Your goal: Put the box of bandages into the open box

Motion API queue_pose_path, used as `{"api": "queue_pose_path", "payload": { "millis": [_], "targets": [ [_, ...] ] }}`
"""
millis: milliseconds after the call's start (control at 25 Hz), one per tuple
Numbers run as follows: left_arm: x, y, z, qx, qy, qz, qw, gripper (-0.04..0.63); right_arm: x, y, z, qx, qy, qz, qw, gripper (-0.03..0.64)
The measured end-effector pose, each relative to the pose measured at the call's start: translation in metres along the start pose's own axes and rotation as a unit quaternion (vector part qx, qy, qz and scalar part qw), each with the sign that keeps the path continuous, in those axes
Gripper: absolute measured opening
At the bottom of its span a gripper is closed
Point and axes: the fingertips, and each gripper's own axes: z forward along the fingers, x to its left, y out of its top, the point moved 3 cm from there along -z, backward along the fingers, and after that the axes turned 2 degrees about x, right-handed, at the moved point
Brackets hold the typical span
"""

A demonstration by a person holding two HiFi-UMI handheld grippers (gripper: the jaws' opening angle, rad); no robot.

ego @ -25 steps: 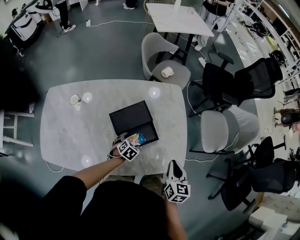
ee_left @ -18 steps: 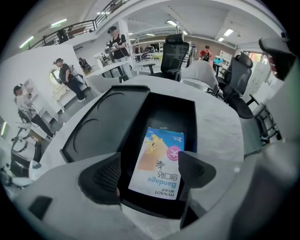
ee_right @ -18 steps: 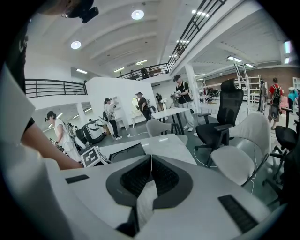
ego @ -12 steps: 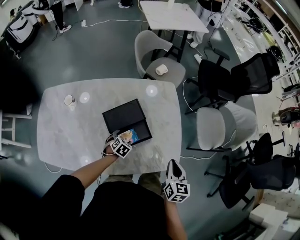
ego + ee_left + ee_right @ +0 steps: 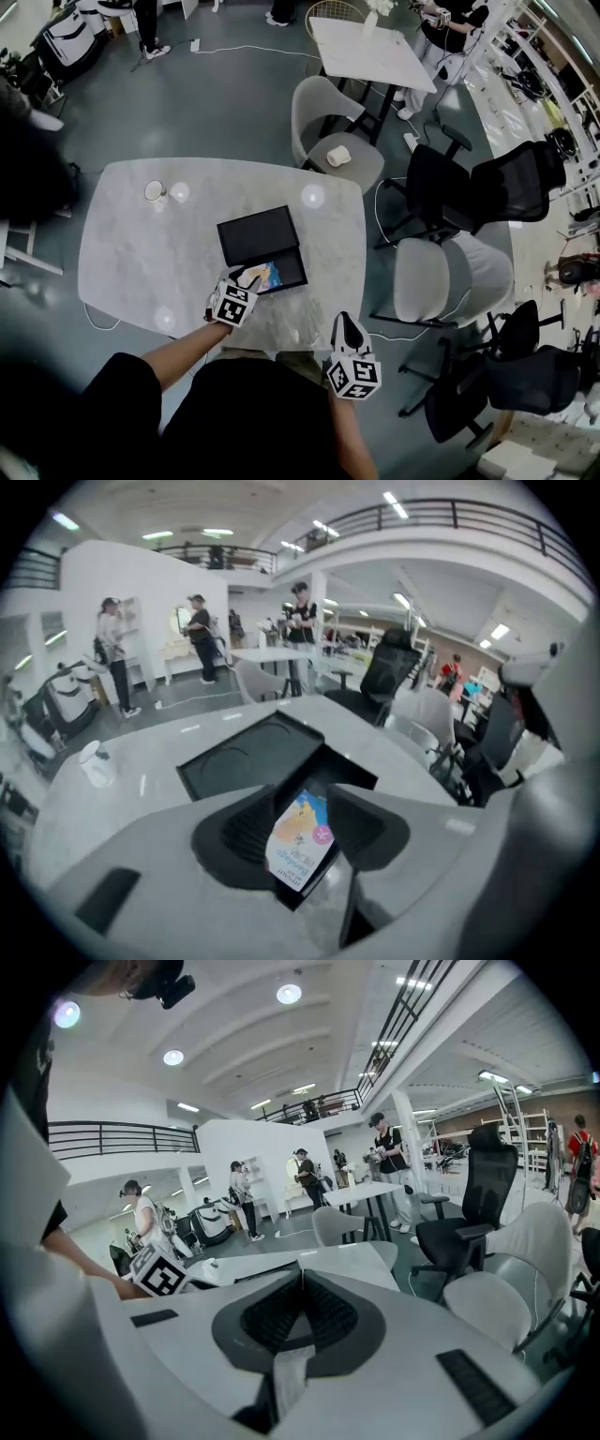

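We judged the task done: bandage box [image 5: 265,275] lying in the open box [image 5: 253,234], left gripper [image 5: 302,803] just half-closed on nothing, right gripper [image 5: 300,1283] shut, empty.

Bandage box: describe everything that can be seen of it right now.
The bandage box is a small flat carton, blue and white with an orange cartoon figure and a pink round mark. It lies face up in the tray half of the open black box, resting on its floor toward the end nearest the left gripper. That gripper's jaws, which have just been closing, frame the carton in its own view but do not press on it.
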Motion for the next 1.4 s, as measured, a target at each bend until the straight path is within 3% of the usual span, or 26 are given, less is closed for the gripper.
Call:
{"api": "queue_pose_path", "payload": {
  "millis": [120,240,520,760,1000,1400],
  "targets": [
    [0.002,0.025,-0.048,-0.087,0.027,-0.074,0.9931,0.064,0.001,0.020,0.009,-0.004,0.018,-0.014,1.000,0.014],
    [-0.003,0.040,-0.088,-0.148,0.045,-0.115,0.9811,0.031,0.004,0.039,0.017,-0.010,0.036,-0.023,0.999,0.014],
    [-0.012,0.068,-0.134,-0.240,0.074,-0.125,0.9599,0.021,0.021,0.086,0.049,-0.026,0.081,-0.068,0.994,0.013],
    [-0.006,0.077,-0.155,-0.266,0.096,-0.112,0.9527,0.020,0.041,0.106,0.052,-0.036,0.104,-0.111,0.988,0.012],
    [-0.008,0.084,-0.169,-0.290,0.095,-0.114,0.9454,0.020,0.040,0.105,0.055,-0.030,0.109,-0.112,0.987,0.012],
    [-0.010,0.091,-0.177,-0.298,0.085,-0.098,0.9457,0.018,0.049,0.099,0.051,-0.023,0.115,-0.110,0.987,0.012]
  ]
}}
